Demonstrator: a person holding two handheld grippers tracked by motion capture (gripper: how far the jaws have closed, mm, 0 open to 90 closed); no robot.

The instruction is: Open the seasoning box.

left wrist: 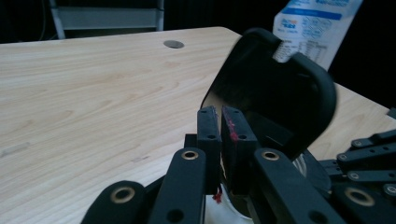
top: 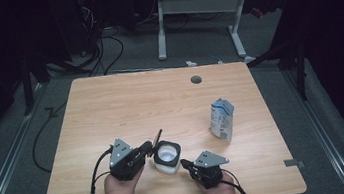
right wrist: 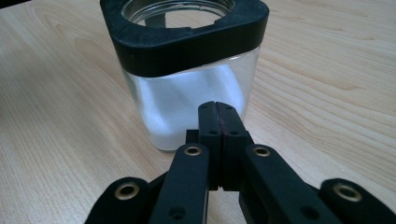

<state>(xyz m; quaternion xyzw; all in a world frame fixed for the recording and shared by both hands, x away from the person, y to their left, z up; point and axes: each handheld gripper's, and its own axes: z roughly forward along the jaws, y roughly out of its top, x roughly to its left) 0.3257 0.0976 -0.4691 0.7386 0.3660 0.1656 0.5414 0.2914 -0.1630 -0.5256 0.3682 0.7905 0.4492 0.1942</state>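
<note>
The jar (top: pixel 167 157), half full of white powder, stands on the worktop (top: pixel 125 103). Just left of the jar, the left gripper (top: pixel 152 148) has its fingers pinching the raised black lid (top: pixel 157 140). Just right of it, the right gripper (top: pixel 185 164) has its fingers pressed together, empty. The carton (top: pixel 222 119) stands farther right.

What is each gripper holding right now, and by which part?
The left gripper pinches the jar's open black lid at its edge. The right gripper is shut on nothing, just beside the jar.
</note>
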